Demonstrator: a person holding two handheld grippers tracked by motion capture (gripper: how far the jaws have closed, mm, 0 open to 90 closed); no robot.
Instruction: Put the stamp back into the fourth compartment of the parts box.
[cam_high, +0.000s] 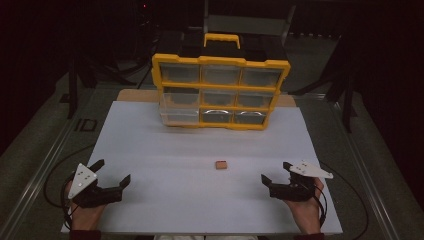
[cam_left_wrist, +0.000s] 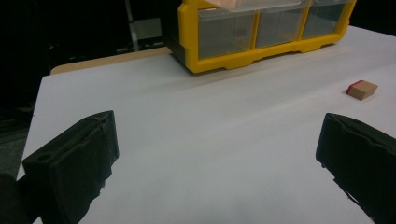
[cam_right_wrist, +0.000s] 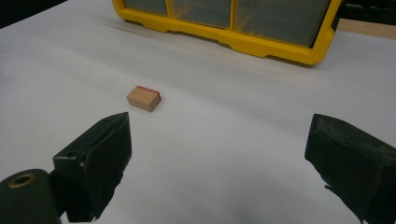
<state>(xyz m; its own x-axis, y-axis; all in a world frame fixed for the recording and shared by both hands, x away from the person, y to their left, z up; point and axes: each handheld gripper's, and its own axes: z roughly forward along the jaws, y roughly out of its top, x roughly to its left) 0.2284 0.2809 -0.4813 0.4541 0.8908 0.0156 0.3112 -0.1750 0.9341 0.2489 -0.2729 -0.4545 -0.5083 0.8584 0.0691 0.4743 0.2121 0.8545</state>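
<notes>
Dim overall, room black beyond the bench (cam_high: 150, 210). White sheet (cam_high: 200, 145) is the brightest surface, no glare. Shadows soft (faint under the organizer (cam_high: 220, 90)). High view grainy; near jaws slightly blurred.

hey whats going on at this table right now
A person holds a hand-held gripper in each hand at the near edge of a white table top. The left hand-held gripper and the right hand-held gripper are both open and hold nothing. A small tan wooden block with a red edge lies untouched between them, nearer the right one. Behind it stands a yellow-framed organiser with clear plastic drawers.
</notes>
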